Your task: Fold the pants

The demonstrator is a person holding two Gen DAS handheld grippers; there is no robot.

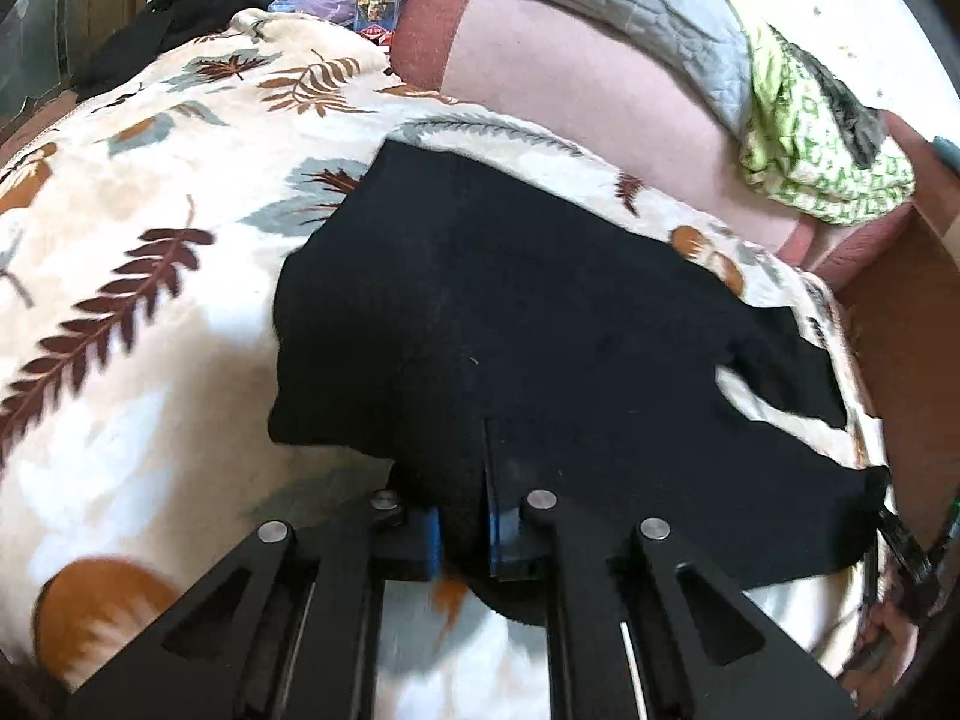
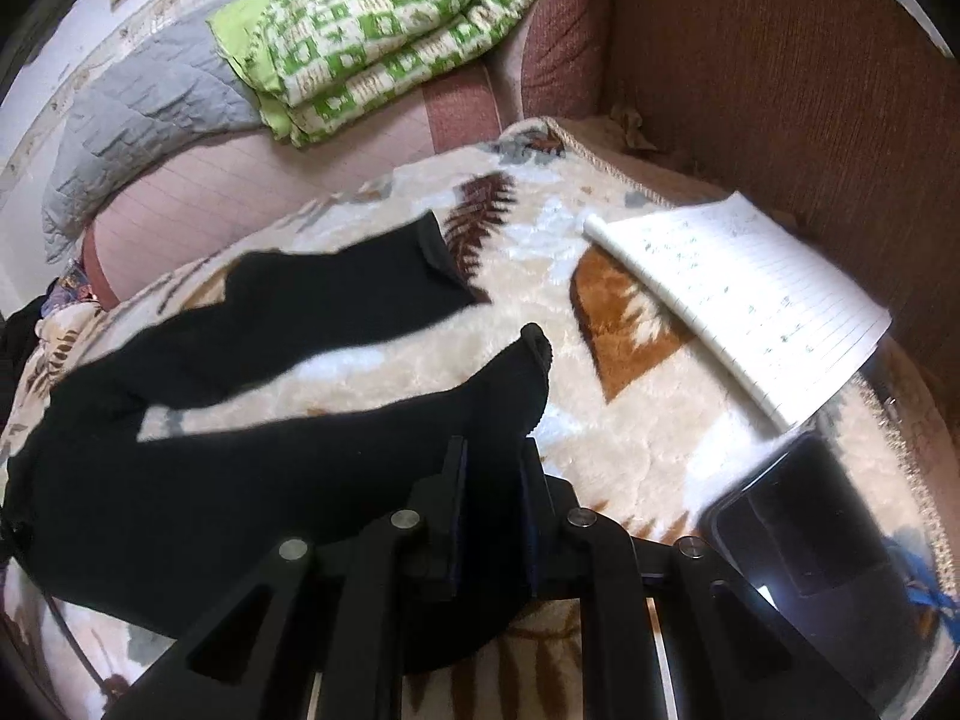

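Black pants (image 1: 510, 312) lie spread on a cream blanket with a leaf print (image 1: 150, 240). My left gripper (image 1: 465, 516) is shut on the near edge of the pants at the waist end, black cloth bunched between its blue pads. In the right wrist view the two legs (image 2: 270, 360) split apart across the blanket (image 2: 630, 420). My right gripper (image 2: 492, 480) is shut on the near leg close to its cuff (image 2: 528, 354). The far leg's cuff (image 2: 438, 258) lies flat.
An open lined notebook (image 2: 738, 294) and a dark phone (image 2: 804, 516) lie on the blanket at the right. A folded green-white quilt (image 2: 372, 48) and a grey quilt (image 2: 150, 114) sit at the back. A brown headboard wall (image 2: 780, 90) bounds the right side.
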